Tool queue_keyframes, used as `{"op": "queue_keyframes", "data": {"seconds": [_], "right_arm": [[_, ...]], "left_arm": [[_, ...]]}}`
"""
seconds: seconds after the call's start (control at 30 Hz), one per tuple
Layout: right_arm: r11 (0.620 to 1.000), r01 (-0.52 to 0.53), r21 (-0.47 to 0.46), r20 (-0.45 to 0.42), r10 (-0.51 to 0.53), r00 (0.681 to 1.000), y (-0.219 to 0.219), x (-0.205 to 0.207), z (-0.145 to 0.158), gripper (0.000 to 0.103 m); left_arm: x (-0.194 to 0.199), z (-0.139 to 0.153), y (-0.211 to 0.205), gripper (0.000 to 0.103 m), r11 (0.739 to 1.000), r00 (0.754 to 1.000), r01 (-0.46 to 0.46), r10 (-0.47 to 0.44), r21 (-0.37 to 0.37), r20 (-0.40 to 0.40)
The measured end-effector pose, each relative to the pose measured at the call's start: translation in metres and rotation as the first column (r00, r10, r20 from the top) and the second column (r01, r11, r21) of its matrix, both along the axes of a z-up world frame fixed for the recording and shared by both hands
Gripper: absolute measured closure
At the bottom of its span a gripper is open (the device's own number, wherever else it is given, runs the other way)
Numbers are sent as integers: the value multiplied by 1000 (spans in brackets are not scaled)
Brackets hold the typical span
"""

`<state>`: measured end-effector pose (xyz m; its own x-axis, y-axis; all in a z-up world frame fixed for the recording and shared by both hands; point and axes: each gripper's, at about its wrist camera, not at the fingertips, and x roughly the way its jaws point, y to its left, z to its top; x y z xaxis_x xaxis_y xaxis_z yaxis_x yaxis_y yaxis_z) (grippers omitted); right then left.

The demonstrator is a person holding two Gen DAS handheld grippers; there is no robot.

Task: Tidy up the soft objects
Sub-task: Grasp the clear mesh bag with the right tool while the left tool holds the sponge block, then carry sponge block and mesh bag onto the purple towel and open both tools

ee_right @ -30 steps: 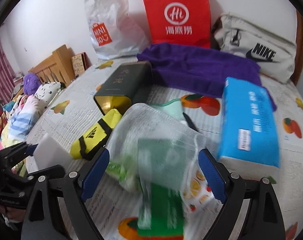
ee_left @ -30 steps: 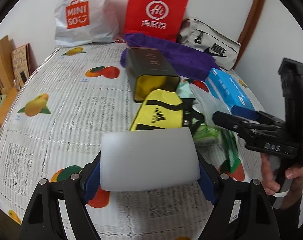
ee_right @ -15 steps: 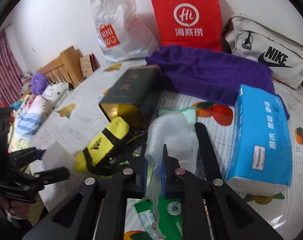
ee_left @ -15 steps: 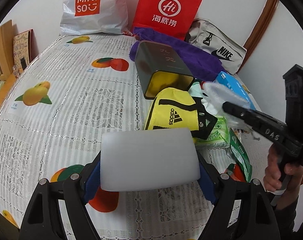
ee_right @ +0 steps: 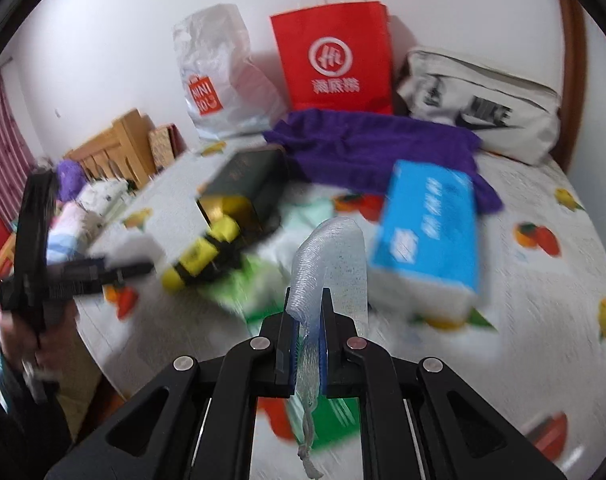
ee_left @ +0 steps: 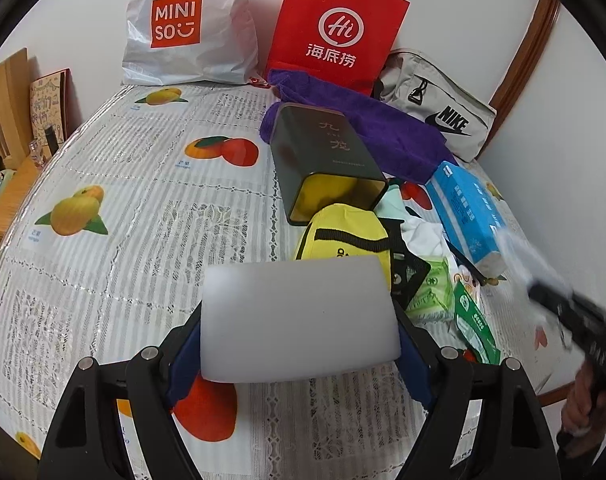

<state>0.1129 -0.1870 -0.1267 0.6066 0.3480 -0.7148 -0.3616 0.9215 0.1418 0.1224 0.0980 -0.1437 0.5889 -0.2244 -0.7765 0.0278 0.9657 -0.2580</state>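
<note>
My left gripper [ee_left: 299,364] is shut on a white foam block [ee_left: 295,312], held above the fruit-print bed cover [ee_left: 143,240]. In the right wrist view my right gripper [ee_right: 307,304] is shut on a clear mesh bag [ee_right: 335,252], which arches up over the fingertips while its cord hangs below. That view is blurred by motion. From the left wrist view the right gripper [ee_left: 563,304] is a dark blur at the right edge. The pile holds a yellow adidas pouch [ee_left: 343,232], a blue tissue pack [ee_left: 467,208] and green packets [ee_left: 431,292].
A dark tin box [ee_left: 327,152] lies on its side, its open mouth toward the pouch. Behind it are a purple towel [ee_left: 383,132], a grey Nike bag [ee_left: 435,108], a red paper bag [ee_left: 335,28] and a white Miniso bag [ee_left: 183,28]. A wooden headboard [ee_right: 115,144] stands at the left.
My right gripper shut on the mesh bag, lifted it off the pile and drew back from it. The left gripper kept its hold on the foam block and barely moved.
</note>
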Motion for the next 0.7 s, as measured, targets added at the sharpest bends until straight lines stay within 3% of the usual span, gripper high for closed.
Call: {"op": "queue_keyframes", "data": {"seconds": [0.1,0.37,0.7], "right_arm": [[998,38,-41,-22,-39,999,-22,-16,-10,95],[996,89,-27,-90,-91,992,-54,-11,-36,95],[1000,12,15,-36,-11,999,-52,8,0,95]], "left_arm": [[2,3,-3,22,1000,1000,-9,9,-1,0],[14,20,-21,22,1000,1000,8,-8,3,17],[51,36,-33,22,998,1000,-1,0,59,22]]}}
